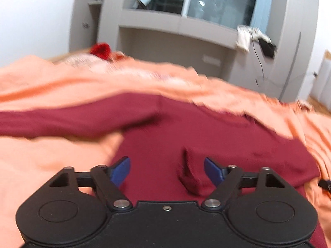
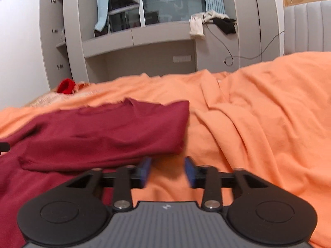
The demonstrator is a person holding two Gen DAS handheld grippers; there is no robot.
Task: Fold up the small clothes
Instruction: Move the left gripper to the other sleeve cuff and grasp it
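Bedroom, folding in progress | maroon long-sleeved top lies mid-frame on the orange bedsheet, one side folded over | left gripper above its body, jaws released | right gripper beside the folded edge, jaws parted, empty.

Home bedroom: bed with orange sheet, padded headboard, built-in grey wardrobe, window.

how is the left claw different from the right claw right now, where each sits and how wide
The left claw hovers over the dark red long-sleeved shirt, blue pads spread wide around a raised wrinkle. The right claw sits past the shirt's folded edge, over the orange bedsheet, pads spread narrower. The left body is plain black, the right ribbed grey. Both are open and hold nothing.
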